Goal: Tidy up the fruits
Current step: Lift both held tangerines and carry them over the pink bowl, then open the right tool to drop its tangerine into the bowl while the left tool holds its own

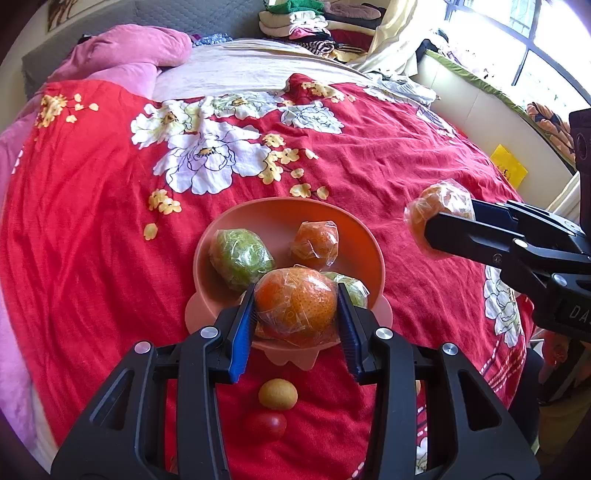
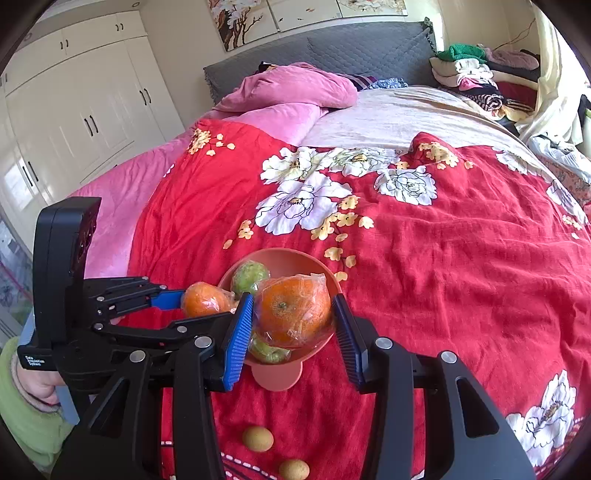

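Not much text showing up here. I'm reading white letters "DA" on the black body of my right gripper (image 1: 430, 230), cut off at the picture's edge. My left gripper (image 2: 195, 301) is carrying a small white label on its body, too tiny to read properly.

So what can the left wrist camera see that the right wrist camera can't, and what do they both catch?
Only the left wrist view shows a small red fruit on the bedspread near the camera, a wrapped orange lying at the far side of the bowl, and the window.

Only the right wrist view shows the white wardrobe, the wall pictures, and a green sleeve behind the left gripper.

Both show the pink bowl, a wrapped green fruit, the red floral bedspread, and each gripper holding a wrapped orange.
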Demonstrator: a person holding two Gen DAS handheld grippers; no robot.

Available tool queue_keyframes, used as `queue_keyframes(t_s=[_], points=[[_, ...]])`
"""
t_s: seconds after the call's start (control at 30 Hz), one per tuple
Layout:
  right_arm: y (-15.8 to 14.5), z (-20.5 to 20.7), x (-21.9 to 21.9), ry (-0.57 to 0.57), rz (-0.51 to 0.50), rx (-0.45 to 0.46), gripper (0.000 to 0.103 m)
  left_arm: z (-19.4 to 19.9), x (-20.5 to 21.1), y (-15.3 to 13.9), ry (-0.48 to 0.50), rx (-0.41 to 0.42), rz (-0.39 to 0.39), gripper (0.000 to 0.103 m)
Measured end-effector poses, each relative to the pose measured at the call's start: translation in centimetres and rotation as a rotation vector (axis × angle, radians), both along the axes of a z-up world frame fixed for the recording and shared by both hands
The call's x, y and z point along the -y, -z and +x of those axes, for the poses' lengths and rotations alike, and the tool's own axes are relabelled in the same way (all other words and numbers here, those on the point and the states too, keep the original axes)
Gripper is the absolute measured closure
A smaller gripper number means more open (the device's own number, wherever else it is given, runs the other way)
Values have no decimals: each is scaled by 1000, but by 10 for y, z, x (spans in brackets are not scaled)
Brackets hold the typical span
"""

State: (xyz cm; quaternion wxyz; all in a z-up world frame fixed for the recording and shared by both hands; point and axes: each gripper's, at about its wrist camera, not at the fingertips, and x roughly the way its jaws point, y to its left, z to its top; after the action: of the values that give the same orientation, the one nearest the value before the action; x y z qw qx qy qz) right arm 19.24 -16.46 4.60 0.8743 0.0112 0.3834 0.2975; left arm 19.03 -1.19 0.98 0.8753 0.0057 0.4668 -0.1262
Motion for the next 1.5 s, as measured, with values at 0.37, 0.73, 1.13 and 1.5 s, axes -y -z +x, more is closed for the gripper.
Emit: queue_keyframes(t_s=[0.37,0.73,1.13,1.5], points=[[9,14,1,6,2,-25,61,13,0,12,7,-25,0,70],[20,23,-5,-9,-5,-46,61,25,-2,21,9,-46,0,70],[29,36,-8,-10,6,-83,61,32,-2,23,13,-44,-12,70],[41,41,-14,-26,-2,-109,61,36,-9,25,-4,-40,-2,70]])
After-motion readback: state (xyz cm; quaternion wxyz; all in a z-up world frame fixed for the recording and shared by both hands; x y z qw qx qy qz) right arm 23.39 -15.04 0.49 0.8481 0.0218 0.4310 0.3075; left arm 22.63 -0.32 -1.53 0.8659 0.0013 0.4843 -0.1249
